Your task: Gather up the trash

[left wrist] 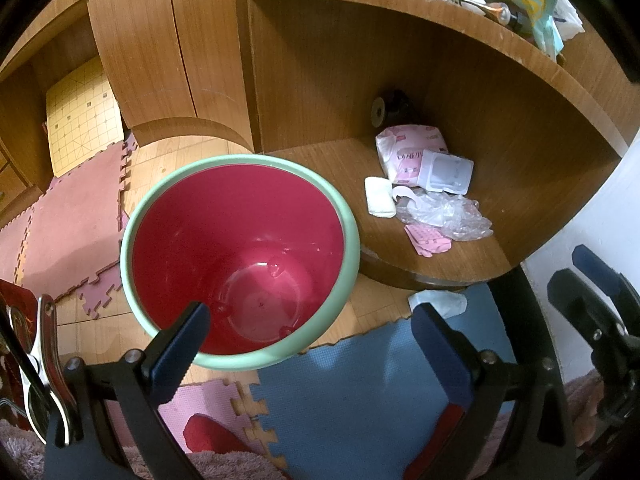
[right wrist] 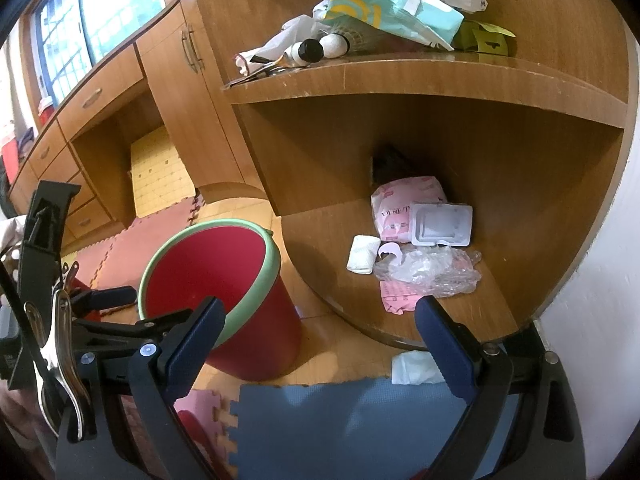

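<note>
My left gripper (left wrist: 310,330) has its jaws wide apart and holds nothing; my right gripper (right wrist: 320,334) is the same, spread wide and empty. Just in front of the left one stands the red bin (left wrist: 240,256) with a green rim, on the floor, and I see nothing inside it, only its bare bottom. The trash lies on the low wooden shelf (right wrist: 320,248), to the right of the bin and ahead of the right gripper: a pink packet (right wrist: 400,208), a white plastic tray (right wrist: 440,226), a small white roll (right wrist: 363,254), crumpled clear plastic (right wrist: 432,270) and pink paper (right wrist: 396,296) partly hidden under it. One white tissue (right wrist: 412,368) lies on the floor, partly behind my right finger. A dark object (left wrist: 390,110) at the shelf's back I cannot identify.
</note>
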{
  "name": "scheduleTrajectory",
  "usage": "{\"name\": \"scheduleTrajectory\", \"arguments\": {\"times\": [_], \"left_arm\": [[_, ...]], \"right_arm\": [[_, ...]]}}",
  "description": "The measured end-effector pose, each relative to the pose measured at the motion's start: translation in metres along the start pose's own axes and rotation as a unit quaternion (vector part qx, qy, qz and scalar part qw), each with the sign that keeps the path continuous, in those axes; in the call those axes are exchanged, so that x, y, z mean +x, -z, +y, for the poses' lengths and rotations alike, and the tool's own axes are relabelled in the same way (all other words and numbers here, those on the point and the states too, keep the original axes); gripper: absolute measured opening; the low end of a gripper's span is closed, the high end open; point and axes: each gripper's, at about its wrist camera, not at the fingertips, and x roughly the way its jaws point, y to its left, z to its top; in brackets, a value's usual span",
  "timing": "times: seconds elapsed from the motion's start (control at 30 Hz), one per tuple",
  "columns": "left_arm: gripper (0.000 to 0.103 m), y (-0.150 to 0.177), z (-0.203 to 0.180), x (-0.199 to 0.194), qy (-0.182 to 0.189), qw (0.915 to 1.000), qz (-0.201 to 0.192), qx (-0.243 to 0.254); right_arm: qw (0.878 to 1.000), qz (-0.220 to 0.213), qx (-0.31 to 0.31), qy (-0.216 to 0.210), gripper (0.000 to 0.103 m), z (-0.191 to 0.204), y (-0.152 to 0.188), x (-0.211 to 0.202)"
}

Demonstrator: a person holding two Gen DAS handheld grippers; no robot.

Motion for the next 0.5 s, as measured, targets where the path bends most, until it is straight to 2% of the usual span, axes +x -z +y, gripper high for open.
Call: {"name": "scheduleTrajectory", "arguments": {"times": [0.5], "left_arm": [[0.102,0.0001,0.0002,0.0,0.0,1.0,-0.001,-0.001]], "right_arm": [[1.0,0.0,-0.002,0.001,0.098,-0.0001,0.0006,0.0004]]}}
